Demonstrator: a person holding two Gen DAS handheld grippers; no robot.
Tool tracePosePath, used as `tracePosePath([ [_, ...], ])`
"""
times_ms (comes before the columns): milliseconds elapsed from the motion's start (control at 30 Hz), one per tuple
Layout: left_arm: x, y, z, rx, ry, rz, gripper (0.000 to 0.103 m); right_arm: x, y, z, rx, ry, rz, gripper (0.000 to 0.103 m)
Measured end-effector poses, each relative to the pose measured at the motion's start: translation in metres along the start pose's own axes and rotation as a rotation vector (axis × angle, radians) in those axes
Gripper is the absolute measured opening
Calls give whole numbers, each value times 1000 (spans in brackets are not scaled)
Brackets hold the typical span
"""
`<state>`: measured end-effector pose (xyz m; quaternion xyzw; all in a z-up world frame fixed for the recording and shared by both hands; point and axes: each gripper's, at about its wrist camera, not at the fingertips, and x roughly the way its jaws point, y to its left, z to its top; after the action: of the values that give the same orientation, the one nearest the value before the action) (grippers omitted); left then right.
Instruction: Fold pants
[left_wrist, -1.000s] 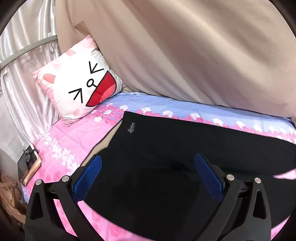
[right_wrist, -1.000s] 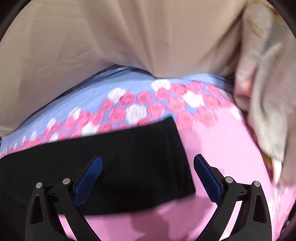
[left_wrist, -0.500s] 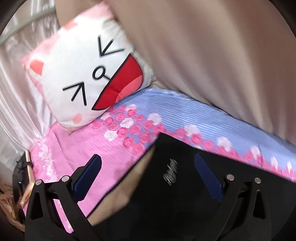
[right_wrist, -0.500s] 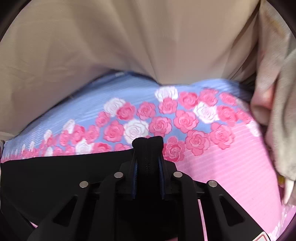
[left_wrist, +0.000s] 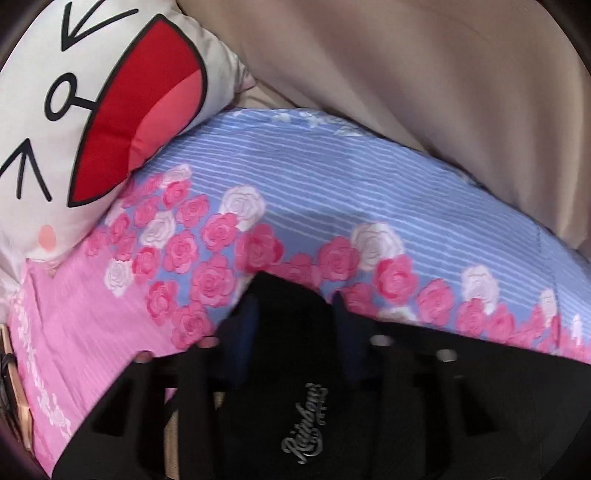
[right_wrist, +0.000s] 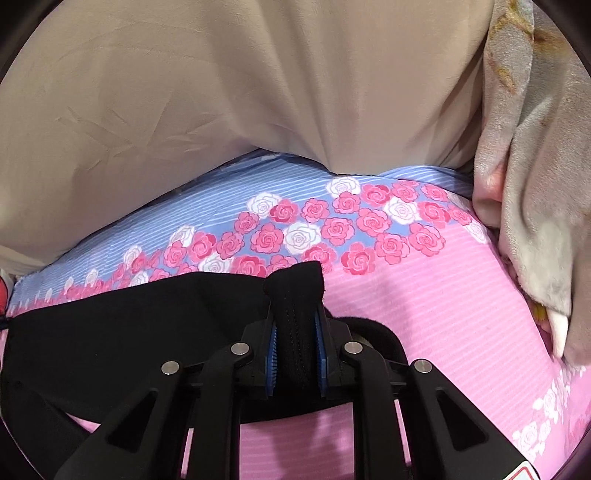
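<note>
Black pants (right_wrist: 122, 314) – matte, soft knit, flat on the bed with a stitched hem or waistband edge bunched upward at one corner; in the left wrist view the same pants (left_wrist: 424, 398) show a silver script logo (left_wrist: 304, 424) on the fabric. Bedsheet (right_wrist: 424, 306) is thin cotton with fine stripes: pink zone near the cameras, blue-striped zone behind, a band of printed pink and white roses between. Beige smooth fabric (right_wrist: 221, 92) hangs as a backdrop along the far edge of the bed. White square cushion (left_wrist: 74, 122) with a cartoon face and big red mouth stands at the left end, leaning on the sheet. Fuzzy grey-beige blanket (right_wrist: 535, 184) piled at the right end. Right gripper (right_wrist: 295, 352): jaws nearly together, blue ribbed pads clamped on the bunched black edge, fabric poking up past the tips. Left gripper (left_wrist: 291, 332): blurred, jaws closing with a raised corner of the pants between the blue pads – can't tell if the pads already press on it.
</note>
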<state>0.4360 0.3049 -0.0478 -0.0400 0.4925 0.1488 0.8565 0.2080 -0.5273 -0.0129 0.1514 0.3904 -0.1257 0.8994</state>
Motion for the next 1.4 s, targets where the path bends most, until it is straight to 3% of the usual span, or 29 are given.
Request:
tracePosePath([
  [100, -19, 7, -6, -3, -39, -29, 24, -7, 3, 0, 1, -16, -7, 14],
  [267, -107, 25, -38, 35, -201, -88, 22, -39, 7, -3, -5, -83, 26, 13],
  [333, -147, 39, -62, 34, -253, -143, 15, -63, 6, -12, -21, -122, 45, 12],
  [400, -183, 57, -92, 32, -281, -191, 15, -85, 1, -24, -27, -147, 65, 11],
  [500, -215, 76, -138, 37, -276, -198, 15, -118, -13, -52, -40, -173, 80, 11],
  [600, -220, 91, -183, 36, -232, -183, 16, -134, -30, -88, -48, -144, 61, 11],
  [667, -211, 94, -207, 48, -206, -135, 17, -130, -41, -113, -65, -92, 6, 17],
  [700, -206, 96, -222, 50, -192, -75, 18, -128, -47, -124, -66, -70, -13, 19],
  [733, -205, 100, -236, 38, -178, -63, 20, -127, -52, -133, -63, -53, -34, 26],
  [767, -204, 104, -245, 23, -157, -90, 27, -127, -57, -141, -51, -42, -54, 44],
  [800, -202, 109, -249, -3, -131, -116, 34, -131, -61, -148, -38, -41, -73, 51],
  [867, -209, 116, -260, -83, -125, -174, 85, -145, -62, -159, -32, -70, -113, 54],
  [900, -213, 116, -262, -108, -137, -208, 93, -152, -60, -162, -29, -80, -128, 55],
  [1033, -217, 102, -245, -184, -138, -311, 94, -179, -50, -171, 18, -133, -94, 57],
  [1133, -187, 90, -229, -263, -38, -380, 94, -194, -38, -180, 32, -160, -60, 57],
  [1300, -136, 82, -221, -395, 100, -435, 94, -205, -6, -199, -3, -147, -11, 57],
  [1400, -120, 83, -219, -442, 112, -474, 88, -208, 14, -207, -29, -151, -7, 58],
])
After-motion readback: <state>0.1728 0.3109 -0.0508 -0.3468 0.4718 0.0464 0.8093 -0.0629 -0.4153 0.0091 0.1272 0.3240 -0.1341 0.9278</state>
